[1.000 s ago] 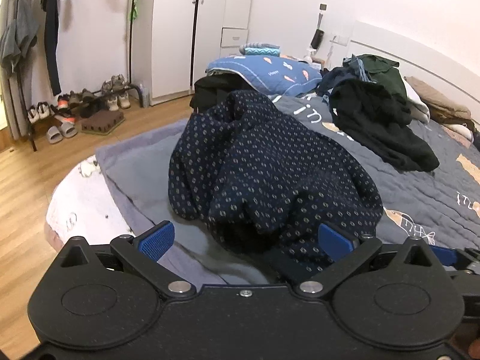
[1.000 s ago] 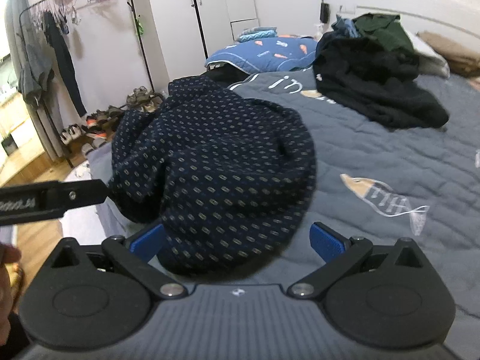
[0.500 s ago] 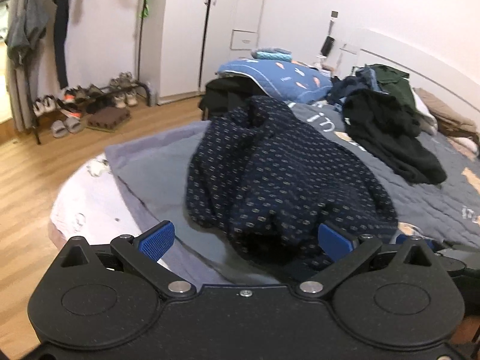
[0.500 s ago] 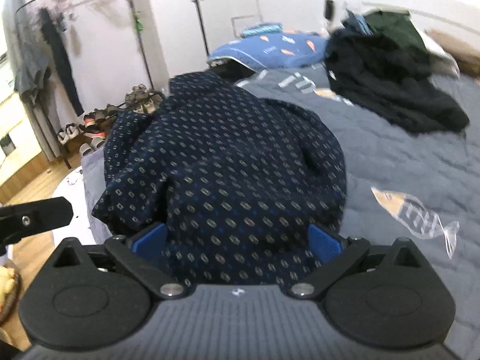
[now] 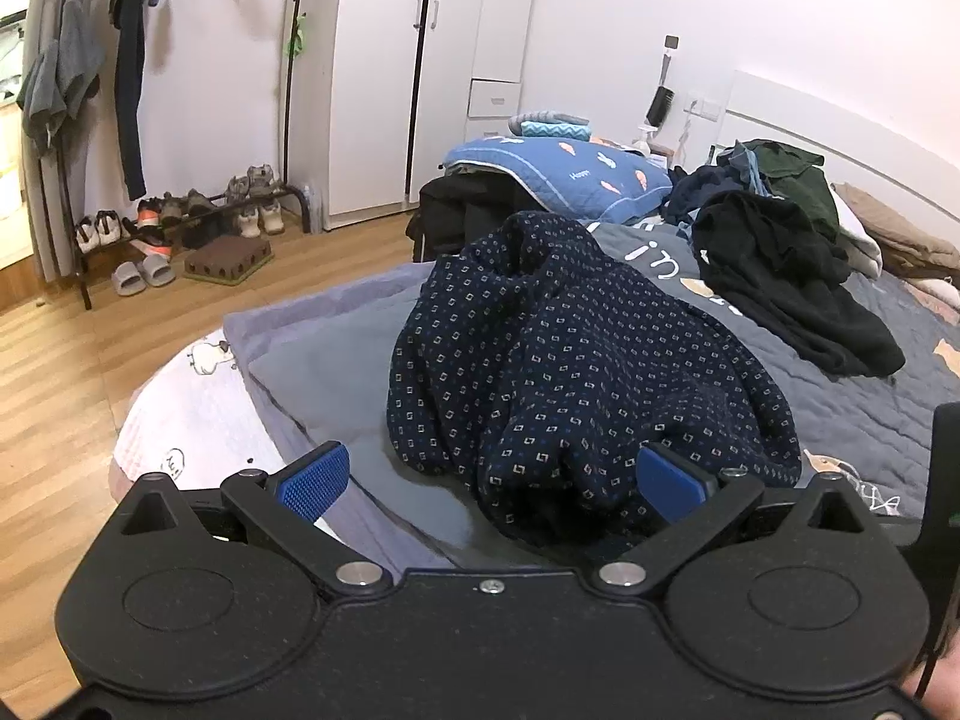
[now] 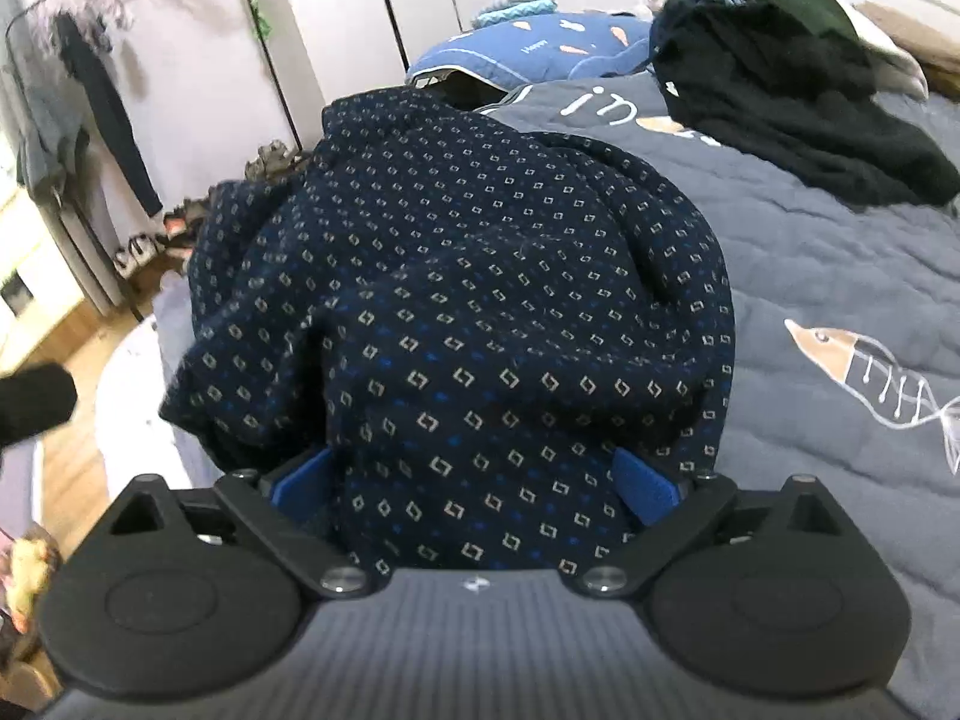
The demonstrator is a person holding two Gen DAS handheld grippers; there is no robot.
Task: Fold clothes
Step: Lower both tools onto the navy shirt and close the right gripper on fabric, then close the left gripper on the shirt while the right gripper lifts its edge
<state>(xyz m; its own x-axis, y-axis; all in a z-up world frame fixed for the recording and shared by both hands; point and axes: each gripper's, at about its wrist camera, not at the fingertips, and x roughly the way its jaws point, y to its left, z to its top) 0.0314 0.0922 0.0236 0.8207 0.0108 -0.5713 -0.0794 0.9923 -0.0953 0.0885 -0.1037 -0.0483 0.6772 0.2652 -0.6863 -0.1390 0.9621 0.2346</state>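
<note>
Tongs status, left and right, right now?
Left tongs: open, holding nothing; navy patterned garment lies by the right pad.
Right tongs: open, the garment bunched between the pads, not clamped.

Both cams sit low behind their own fingers, looking forward across the bed point(image 5: 852, 396) toward the wardrobe point(image 5: 384, 72) wall. My left wrist view sits back a bit, at the bed's foot corner, with the navy patterned garment point(image 5: 576, 360) near and the floor and shoe rack point(image 5: 180, 222) visible left. Right wrist view is much closer: that garment point(image 6: 468, 312) fills the centre. Shared: garment, black clothes pile point(image 6: 780, 78), blue pillow point(image 5: 558, 171), clothes rail point(image 6: 78, 78).
</note>
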